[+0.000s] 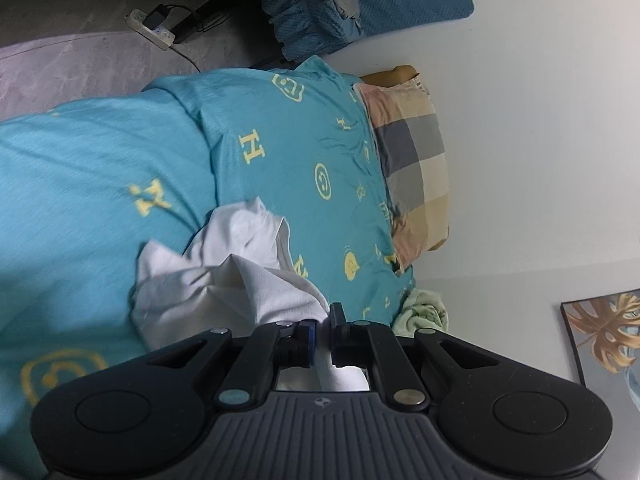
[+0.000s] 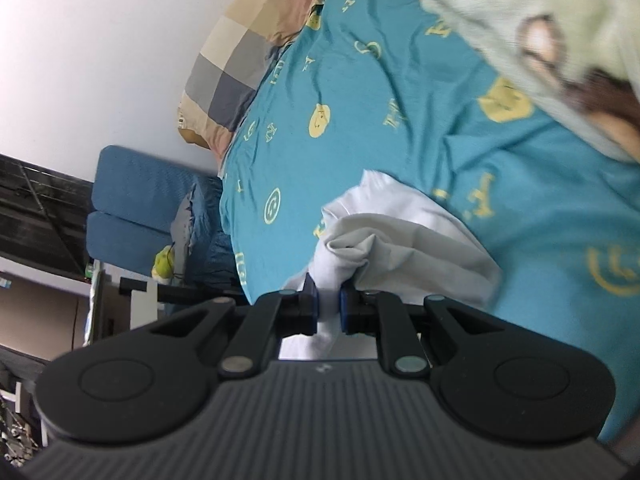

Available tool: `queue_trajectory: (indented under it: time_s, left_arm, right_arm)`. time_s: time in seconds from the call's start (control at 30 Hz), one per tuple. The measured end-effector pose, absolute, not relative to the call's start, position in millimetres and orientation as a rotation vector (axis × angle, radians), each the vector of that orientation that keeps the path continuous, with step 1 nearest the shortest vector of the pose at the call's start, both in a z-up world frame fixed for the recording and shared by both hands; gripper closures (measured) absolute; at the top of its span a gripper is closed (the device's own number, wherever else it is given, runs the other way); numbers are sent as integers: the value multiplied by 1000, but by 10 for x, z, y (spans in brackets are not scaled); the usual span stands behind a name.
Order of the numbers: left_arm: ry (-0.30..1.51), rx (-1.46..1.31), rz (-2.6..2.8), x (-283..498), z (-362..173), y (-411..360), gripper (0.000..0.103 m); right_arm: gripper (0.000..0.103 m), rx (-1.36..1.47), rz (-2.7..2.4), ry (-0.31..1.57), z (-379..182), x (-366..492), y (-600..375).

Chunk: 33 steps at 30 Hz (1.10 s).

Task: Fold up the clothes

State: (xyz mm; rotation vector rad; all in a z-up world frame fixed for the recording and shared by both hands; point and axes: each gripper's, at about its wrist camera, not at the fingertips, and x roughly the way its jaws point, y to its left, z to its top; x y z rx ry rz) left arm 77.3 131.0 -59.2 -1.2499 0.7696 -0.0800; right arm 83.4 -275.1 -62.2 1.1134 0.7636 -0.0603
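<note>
A white garment lies crumpled on the teal bedspread with yellow letters and smiley prints. My left gripper is shut on a bunched edge of it, and the cloth runs down between the fingers toward the camera. In the right wrist view the same white garment hangs in folds from my right gripper, which is shut on another part of the cloth. Both views are tilted sideways. The far part of the garment rests on the bed.
A checked pillow lies against the white wall. A pale green fleece item fills the upper right of the right wrist view. A blue cushioned seat and a power strip are beside the bed; a framed leaf picture leans nearby.
</note>
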Motion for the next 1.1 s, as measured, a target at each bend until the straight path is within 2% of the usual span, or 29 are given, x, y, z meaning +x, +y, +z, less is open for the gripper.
queue_trajectory:
  time_s: [0.4,0.73,0.77,0.83,0.87,1.0,1.03,1.1]
  left_arm:
    - [856,-1110,-68,2153,-1214,1261,95]
    - [858,-925,-98,2358,-1277,1127,94]
    - [854,-907,-107,2343,-1244,1114,92]
    - [846,-871,-123,2314,-1178,1089,74]
    - [841,-849,-132,2298,-1141,1073,72]
    - [807,-716,-160,2212,-953,966,53]
    - [792,-675,-163,2186,-899,933,47]
    - [760,-585,-167,2138,-797,861,41]
  right_arm:
    - [90,1096,-87,845,-1323,1990,-2822]
    - [88,1043,-75,867,-1554,2189,-2840]
    - [88,1035,-68,865,-1535,2184,-2836]
    - [85,1016,-43,860,-1481,2178,-2828]
    - [83,998,-28,855,-1443,2170,-2817]
    - [53,913,25,789,-1238,2086,-2739]
    - [48,890,41,767,-1183,2063,-2715]
    - [45,843,75,741,-1097,2057,-2657]
